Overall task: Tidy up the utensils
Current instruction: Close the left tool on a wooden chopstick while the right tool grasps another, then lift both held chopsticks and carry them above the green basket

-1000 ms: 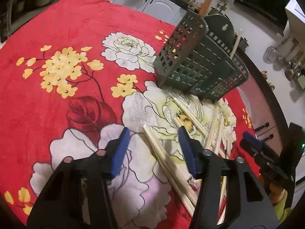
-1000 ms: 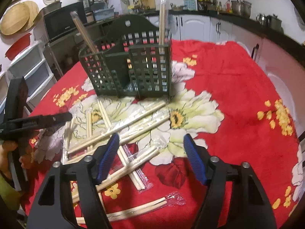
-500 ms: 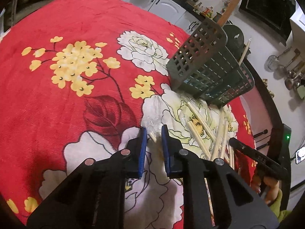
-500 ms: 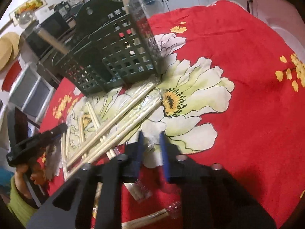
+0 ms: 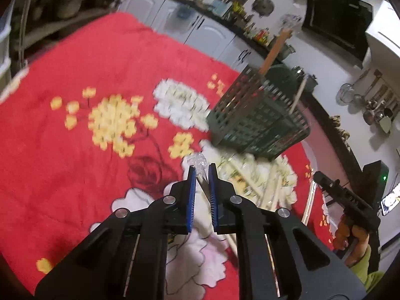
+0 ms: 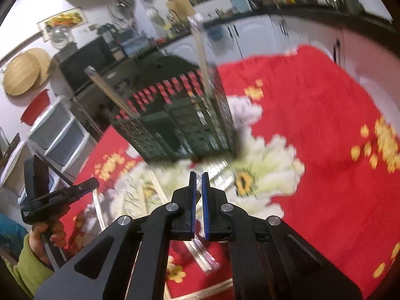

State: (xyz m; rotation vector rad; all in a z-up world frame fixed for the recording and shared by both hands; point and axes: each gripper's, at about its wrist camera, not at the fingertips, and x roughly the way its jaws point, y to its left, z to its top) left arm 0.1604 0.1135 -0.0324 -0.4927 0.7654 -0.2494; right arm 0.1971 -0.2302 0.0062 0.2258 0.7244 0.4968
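A dark green slotted utensil holder (image 5: 257, 122) stands on the red flowered tablecloth, with wrapped chopsticks (image 5: 273, 50) upright in it; it also shows in the right wrist view (image 6: 180, 122). Several plastic-wrapped chopstick pairs (image 5: 272, 187) lie in front of it. My left gripper (image 5: 202, 168) is shut on a wrapped chopstick pair (image 5: 200, 165), lifted above the cloth. My right gripper (image 6: 198, 175) is shut on another wrapped chopstick pair (image 6: 202, 252), its rest trailing below the jaws. Each gripper shows in the other's view, the right one (image 5: 345, 197) and the left one (image 6: 57, 195).
The red flowered tablecloth (image 5: 75, 80) covers a round table whose edge (image 5: 332, 130) curves past the holder. White kitchen cabinets (image 5: 190, 27) and a cluttered counter stand behind. Drawers (image 6: 60, 135) and a microwave (image 6: 85, 60) stand beyond the holder.
Both grippers went from wide open over the chopstick pile to shut on a wrapped pair each, then lifted their pairs off the cloth.
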